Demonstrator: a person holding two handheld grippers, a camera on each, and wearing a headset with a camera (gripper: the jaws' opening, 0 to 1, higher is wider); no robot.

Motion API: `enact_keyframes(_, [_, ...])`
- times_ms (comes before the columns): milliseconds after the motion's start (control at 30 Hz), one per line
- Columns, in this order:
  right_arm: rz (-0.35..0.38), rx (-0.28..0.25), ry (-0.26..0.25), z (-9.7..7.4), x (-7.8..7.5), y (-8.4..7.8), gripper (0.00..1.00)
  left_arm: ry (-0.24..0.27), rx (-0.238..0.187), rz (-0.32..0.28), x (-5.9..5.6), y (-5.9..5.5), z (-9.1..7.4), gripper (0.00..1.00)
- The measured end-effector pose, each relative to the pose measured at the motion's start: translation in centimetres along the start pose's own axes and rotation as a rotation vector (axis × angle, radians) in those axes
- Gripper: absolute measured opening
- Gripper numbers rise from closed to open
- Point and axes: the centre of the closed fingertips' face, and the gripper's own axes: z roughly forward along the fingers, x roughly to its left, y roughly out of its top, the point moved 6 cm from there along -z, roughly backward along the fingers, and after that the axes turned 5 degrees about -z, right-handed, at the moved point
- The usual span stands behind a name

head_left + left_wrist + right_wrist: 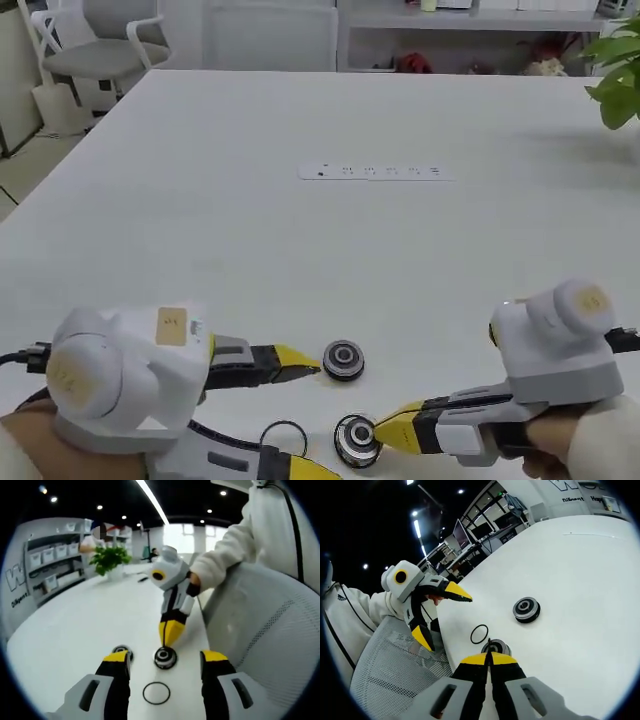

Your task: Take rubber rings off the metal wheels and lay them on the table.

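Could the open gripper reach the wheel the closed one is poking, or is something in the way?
A loose rubber ring lies flat on the table between the open jaws of the left gripper, just short of that metal wheel. The right gripper, shut, sits at the wheel's far side.

Smooth white worktop [300, 230], matt, with a faint sheen under the ceiling lights. Near its front edge, wheel [344, 359] of bright, glossy metal at the hub, darker and duller toward the rim. Second wheel [357, 439] alike, with a polished metal centre. Just beside, ring [284, 437] of thin black rubber, matt. Hard plastic shells on left gripper [165, 656] and right gripper [489, 655], white and grey, smooth and satin. Jaw tips in yellow plastic over black. Sleeve [225, 550] of white cloth, soft, matt, creased. Chair back [260, 630] in grey mesh fabric, open-weave, rough-looking. Toward the far edge, power strip [377, 172] in smooth white plastic.
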Motion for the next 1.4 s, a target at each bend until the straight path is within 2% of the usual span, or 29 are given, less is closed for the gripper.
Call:
enact_keyframes(167, [0.001,-0.010,0.009,0.0,0.3,0.3,0.00,0.044,-0.021,-0.023,0.5,0.3,-2.0,0.65])
enact_keyframes(267, [0.001,-0.017,0.015,0.0,0.5,0.6,0.00,0.078,-0.030,-0.046,0.8,0.0,-3.3,0.68])
enact_keyframes(567, [-0.012,-0.015,0.027,0.2,1.1,0.8,0.00,0.127,-0.035,-0.080,-0.2,-1.0,-5.6,0.77])
enact_keyframes(967, [-0.027,-0.012,0.043,0.7,2.1,1.2,0.00,0.177,-0.061,-0.129,-1.2,-2.0,-7.0,0.86])
enact_keyframes(1133, [-0.045,-0.003,0.043,0.7,2.3,1.4,0.00,0.205,-0.081,-0.137,-1.1,-2.2,-7.5,0.92])
enact_keyframes(1400, [-0.065,0.016,0.032,0.4,2.4,1.6,0.00,0.212,-0.077,-0.150,-1.0,-2.5,-8.1,0.98])
